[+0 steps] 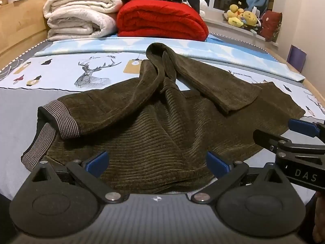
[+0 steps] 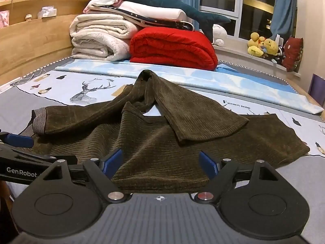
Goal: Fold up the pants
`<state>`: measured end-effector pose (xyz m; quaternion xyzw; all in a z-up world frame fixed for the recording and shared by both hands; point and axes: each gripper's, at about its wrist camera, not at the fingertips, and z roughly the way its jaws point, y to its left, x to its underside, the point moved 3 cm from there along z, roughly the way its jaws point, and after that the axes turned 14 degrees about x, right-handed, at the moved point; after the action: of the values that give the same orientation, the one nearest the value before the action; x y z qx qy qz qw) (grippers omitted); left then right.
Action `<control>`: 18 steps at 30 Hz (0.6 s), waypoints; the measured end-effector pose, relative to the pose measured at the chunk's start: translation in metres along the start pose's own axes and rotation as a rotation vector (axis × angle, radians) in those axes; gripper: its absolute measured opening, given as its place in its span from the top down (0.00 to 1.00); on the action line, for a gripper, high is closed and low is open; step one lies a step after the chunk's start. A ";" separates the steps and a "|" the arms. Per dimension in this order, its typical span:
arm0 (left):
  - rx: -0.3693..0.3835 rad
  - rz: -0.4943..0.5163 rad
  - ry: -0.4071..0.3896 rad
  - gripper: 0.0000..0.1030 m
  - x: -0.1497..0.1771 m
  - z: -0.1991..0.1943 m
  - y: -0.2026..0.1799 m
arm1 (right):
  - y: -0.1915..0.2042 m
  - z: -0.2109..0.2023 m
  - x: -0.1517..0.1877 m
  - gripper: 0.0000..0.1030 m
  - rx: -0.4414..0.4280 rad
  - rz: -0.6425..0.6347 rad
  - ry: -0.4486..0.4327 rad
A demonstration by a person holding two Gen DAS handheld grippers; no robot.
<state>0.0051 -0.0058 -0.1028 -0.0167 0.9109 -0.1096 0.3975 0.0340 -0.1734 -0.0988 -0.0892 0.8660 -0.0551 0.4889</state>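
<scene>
Bedsheet (image 1: pixel 61 71) w/ deer print under brown corduroy pants (image 1: pixel 152 134), crumpled mid-bed; folded blankets (image 1: pixel 162 20) by window. We hold left gripper (image 1: pixel 156 162) & right gripper (image 2: pixel 160 162) wide apart over pants' near edge, gripping nothing.

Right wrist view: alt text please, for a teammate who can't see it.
Brown corduroy pants lie crumpled on a bed, legs crossed, with the open right gripper above their near edge, holding nothing. The left gripper shows at left; folded blankets are stacked behind.
</scene>
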 end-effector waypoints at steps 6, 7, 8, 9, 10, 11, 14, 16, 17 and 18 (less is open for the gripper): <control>0.005 -0.004 0.015 0.01 0.001 0.002 0.000 | 0.003 -0.001 -0.001 0.19 0.002 -0.001 0.013; 0.004 -0.003 0.017 0.01 0.002 0.003 -0.001 | 0.008 0.002 -0.002 0.19 0.005 -0.002 0.018; 0.003 -0.003 0.019 0.01 0.002 0.004 -0.001 | 0.006 0.007 -0.002 0.19 0.005 -0.004 0.021; 0.003 -0.004 0.021 0.01 0.002 0.004 -0.002 | 0.000 0.004 0.000 0.19 0.002 -0.005 0.023; 0.004 -0.004 0.022 0.01 0.002 0.005 -0.002 | -0.001 0.006 0.000 0.19 0.000 -0.001 0.024; 0.003 -0.005 0.024 0.01 0.002 0.005 -0.002 | -0.003 0.006 0.000 0.19 0.003 -0.007 0.033; 0.002 -0.007 0.028 0.01 0.003 0.007 -0.004 | -0.002 0.005 0.001 0.19 0.003 0.004 0.039; 0.002 -0.005 0.031 0.01 0.004 0.008 -0.004 | -0.002 0.006 0.001 0.19 0.003 0.007 0.045; 0.003 -0.006 0.032 0.01 0.004 0.008 -0.004 | -0.002 0.006 0.001 0.19 0.003 0.008 0.045; 0.003 -0.006 0.032 0.01 0.004 0.008 -0.004 | -0.001 0.008 0.000 0.19 0.003 0.009 0.046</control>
<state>0.0078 -0.0116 -0.1096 -0.0170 0.9170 -0.1122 0.3825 0.0411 -0.1743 -0.1032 -0.0832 0.8774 -0.0562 0.4691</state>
